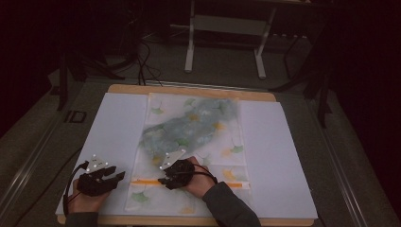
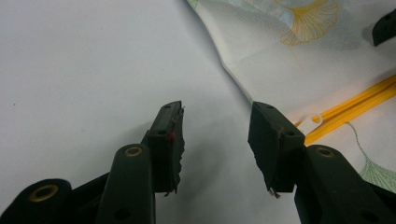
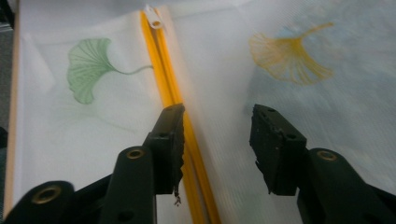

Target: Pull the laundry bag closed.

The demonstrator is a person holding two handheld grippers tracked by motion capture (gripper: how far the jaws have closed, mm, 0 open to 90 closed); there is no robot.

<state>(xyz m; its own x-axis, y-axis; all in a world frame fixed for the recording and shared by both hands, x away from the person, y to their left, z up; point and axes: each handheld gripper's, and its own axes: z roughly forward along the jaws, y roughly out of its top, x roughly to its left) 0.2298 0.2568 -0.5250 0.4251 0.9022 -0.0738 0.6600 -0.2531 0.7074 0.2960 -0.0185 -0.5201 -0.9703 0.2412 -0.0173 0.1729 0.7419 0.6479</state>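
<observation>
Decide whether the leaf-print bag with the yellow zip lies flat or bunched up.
Flat. The bag lies spread over the white sheet, its yellow zip running straight across; something bluish inside bulges it slightly.

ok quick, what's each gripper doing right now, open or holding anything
Left gripper: open, nothing between its jaws, over the white sheet beside the pouch.
Right gripper: open, holding nothing, one jaw by the pouch's yellow zipper.

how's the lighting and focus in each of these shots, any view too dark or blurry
High view: dim, the room behind the table nearly black, the bag soft and grainy. Left gripper view: bright, the left tongs cast a soft shadow on the white sheet. Right gripper view: evenly lit, the yellow zip strip fairly sharp, its tongs' near ends blurred.
</observation>
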